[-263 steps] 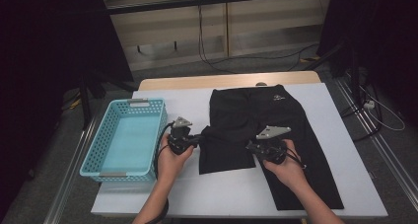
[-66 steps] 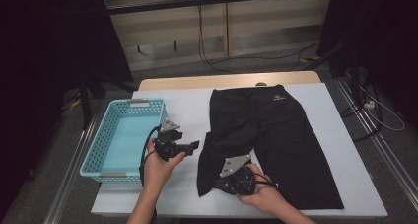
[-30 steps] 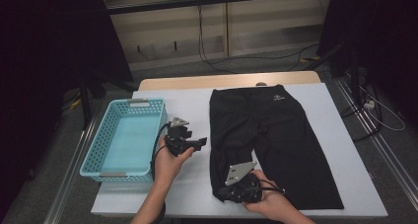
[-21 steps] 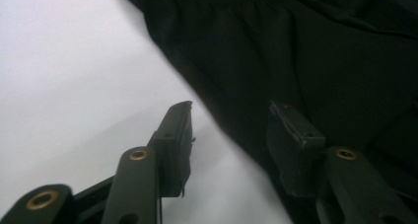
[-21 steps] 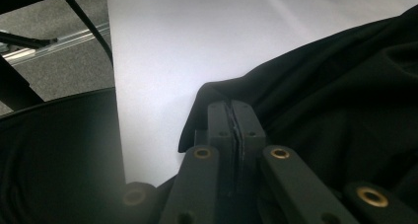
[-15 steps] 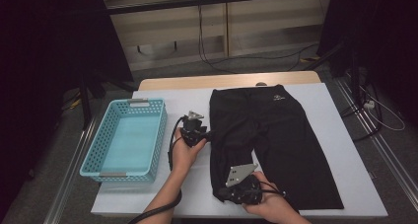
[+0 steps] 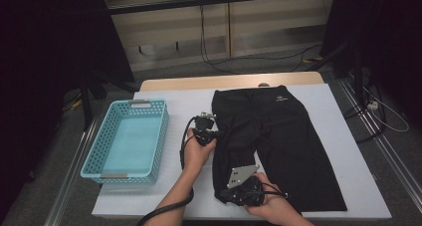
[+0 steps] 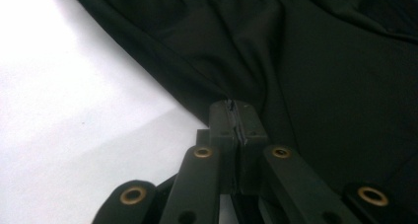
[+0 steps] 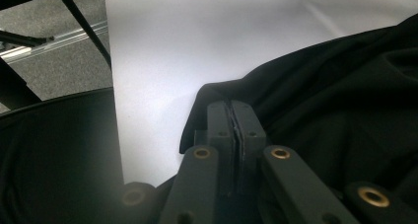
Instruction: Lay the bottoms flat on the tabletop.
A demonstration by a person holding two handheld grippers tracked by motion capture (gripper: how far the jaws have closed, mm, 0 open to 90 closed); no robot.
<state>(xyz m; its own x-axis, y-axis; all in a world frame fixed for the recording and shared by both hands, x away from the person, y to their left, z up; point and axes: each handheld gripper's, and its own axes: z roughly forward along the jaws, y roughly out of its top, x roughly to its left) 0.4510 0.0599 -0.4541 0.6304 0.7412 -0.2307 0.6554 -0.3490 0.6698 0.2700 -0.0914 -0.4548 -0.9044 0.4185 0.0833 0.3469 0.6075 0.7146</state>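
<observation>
Nearest the person, the right tool is pressed together on the hem corner of the black shorts, which lie flat on the white bench to the right of the blue basket. Farther up the same edge, the left tool has just been closing and now pinches the fabric's side fold (a thin sliver of cloth shows between its tips). The step looks like a fold: lift both pinches together, keep the edge taut between them, and carry it over evenly so the leg does not bunch.
</observation>
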